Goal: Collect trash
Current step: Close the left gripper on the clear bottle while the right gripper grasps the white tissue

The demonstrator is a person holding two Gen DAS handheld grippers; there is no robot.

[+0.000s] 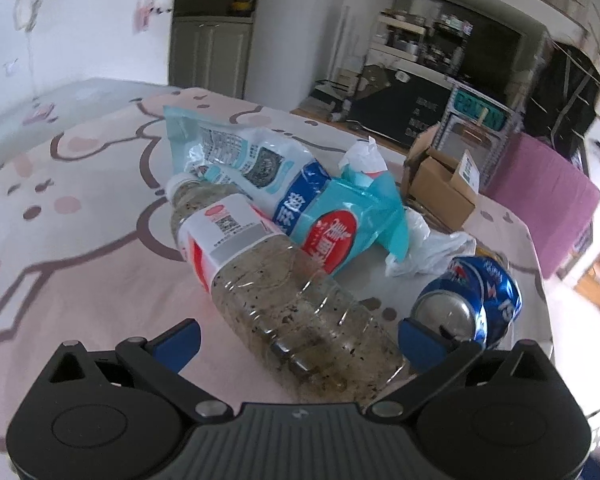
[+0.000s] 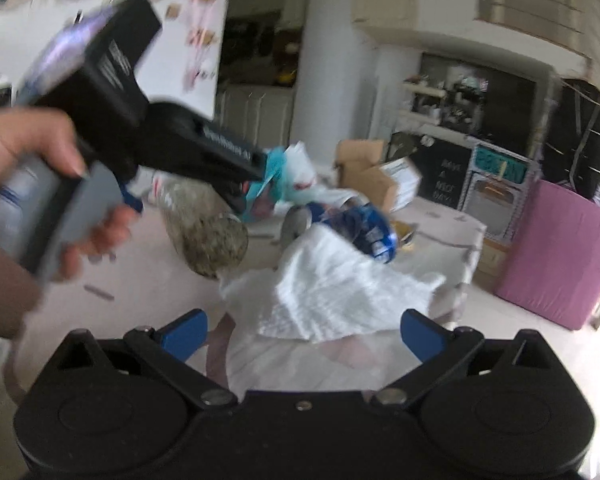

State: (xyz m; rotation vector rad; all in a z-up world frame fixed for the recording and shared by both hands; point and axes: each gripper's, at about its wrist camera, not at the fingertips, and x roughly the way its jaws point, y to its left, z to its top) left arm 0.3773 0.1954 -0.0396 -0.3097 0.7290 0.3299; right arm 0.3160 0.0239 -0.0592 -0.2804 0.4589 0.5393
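bottle (image 1: pixel 284 280) base behind left tool (image 1: pixel 300 340); right-wrist view motion-blurred

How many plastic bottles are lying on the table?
1: a dirty clear bottle lying between the open left gripper's fingers, beside the crushed blue can. The wrappers could hide others.

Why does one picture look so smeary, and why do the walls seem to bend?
Right wrist view: motion blur smears the hand and white tissue. Left wrist view: sharper, the plastic bottle crisp. Both: fisheye lenses curve the room edges.
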